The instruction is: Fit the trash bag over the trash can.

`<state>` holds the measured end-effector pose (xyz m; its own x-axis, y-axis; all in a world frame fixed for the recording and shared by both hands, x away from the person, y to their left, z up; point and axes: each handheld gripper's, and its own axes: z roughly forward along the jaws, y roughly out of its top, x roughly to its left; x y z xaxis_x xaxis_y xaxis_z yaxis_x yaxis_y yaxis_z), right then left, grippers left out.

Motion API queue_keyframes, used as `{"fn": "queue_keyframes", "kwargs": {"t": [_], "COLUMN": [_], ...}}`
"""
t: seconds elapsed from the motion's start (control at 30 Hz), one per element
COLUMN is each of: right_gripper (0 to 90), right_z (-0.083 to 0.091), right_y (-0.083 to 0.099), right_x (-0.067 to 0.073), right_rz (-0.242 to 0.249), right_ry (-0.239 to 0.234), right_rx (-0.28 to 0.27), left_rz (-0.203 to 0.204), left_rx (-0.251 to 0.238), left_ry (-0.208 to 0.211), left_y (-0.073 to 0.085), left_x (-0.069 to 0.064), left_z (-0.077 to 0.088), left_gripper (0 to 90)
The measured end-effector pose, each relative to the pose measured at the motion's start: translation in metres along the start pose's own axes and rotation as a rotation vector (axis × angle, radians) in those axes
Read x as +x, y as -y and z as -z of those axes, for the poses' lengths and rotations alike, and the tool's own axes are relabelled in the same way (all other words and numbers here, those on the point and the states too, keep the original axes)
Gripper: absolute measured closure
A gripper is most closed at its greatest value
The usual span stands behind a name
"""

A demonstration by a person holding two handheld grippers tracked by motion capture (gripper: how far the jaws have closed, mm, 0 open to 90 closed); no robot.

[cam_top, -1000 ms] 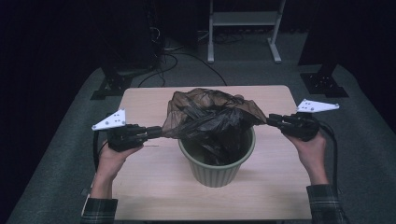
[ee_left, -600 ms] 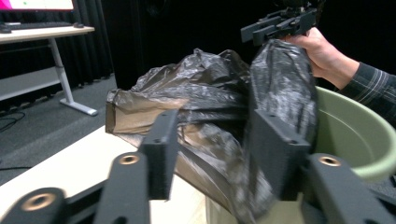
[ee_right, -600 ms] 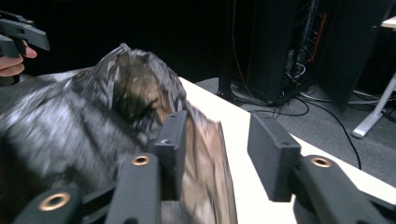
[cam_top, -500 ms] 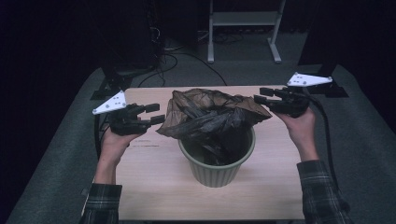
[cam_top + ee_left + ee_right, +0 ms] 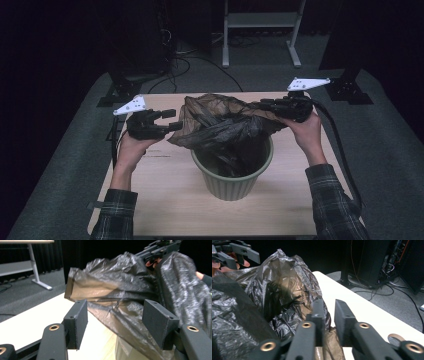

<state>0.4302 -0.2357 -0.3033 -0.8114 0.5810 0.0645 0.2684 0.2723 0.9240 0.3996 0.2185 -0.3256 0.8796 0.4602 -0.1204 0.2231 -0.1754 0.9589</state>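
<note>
The right gripper [image 5: 272, 106] has just been closing, and its jaws now stand nearly together with a brown fold of the black bin bag [image 5: 225, 127] in the narrow gap between them; from its own view the pads look pinched onto that edge, though the contact itself is half hidden by crumpled film. Across the table [image 5: 165, 200] the left gripper [image 5: 169, 120] has just been opening: its two jaws stand apart with nothing pressed between them, and the bag hangs just beyond its tips, near but not held. So I'd say the work in hand is lining the green ribbed bin [image 5: 232, 177], at the stage of re-gripping the bag's mouth: one side caught, the other let go. The next move, by my reckoning, calls for the left gripper to go in on the near hem, shut on a single layer of film, and then for both hands to spread the mouth and draw it down over the rim. The bag sits bunched over the bin's opening, part of it sagging inside. Its long axis runs across the table from one gripper to the other, the right end lifted toward the grip, the left end drooping free.
</note>
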Motion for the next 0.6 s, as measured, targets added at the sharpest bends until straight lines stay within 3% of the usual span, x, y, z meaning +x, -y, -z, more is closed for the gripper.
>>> {"fn": "queue_keyframes", "kwargs": {"t": [0.1, 0.13, 0.23, 0.43, 0.6], "right_gripper": [88.1, 88.7, 89.7, 90.0, 90.0], "right_z": [0.001, 0.001, 0.003, 0.004, 0.001], "right_y": [0.0, 0.0, 0.002, 0.014, 0.034], "right_x": [0.001, 0.0, 0.0, -0.007, -0.015], "right_rz": [0.002, 0.006, 0.004, -0.026, -0.062], "right_ry": [-0.003, -0.004, 0.0, 0.049, 0.069], "right_rx": [0.006, 0.008, 0.009, 0.053, 0.102], "left_rz": [0.011, 0.008, 0.0, 0.023, 0.041], "left_rx": [0.034, 0.05, 0.085, 0.15, 0.188], "left_ry": [0.048, 0.063, 0.077, 0.027, 0.02], "left_y": [0.004, 0.004, 0.006, 0.014, 0.027], "left_x": [0.0, -0.001, -0.003, 0.001, 0.004], "left_z": [-0.006, -0.008, -0.012, -0.011, -0.009], "left_gripper": [48.1, 60.8, 87.2, 89.7, 89.8]}}
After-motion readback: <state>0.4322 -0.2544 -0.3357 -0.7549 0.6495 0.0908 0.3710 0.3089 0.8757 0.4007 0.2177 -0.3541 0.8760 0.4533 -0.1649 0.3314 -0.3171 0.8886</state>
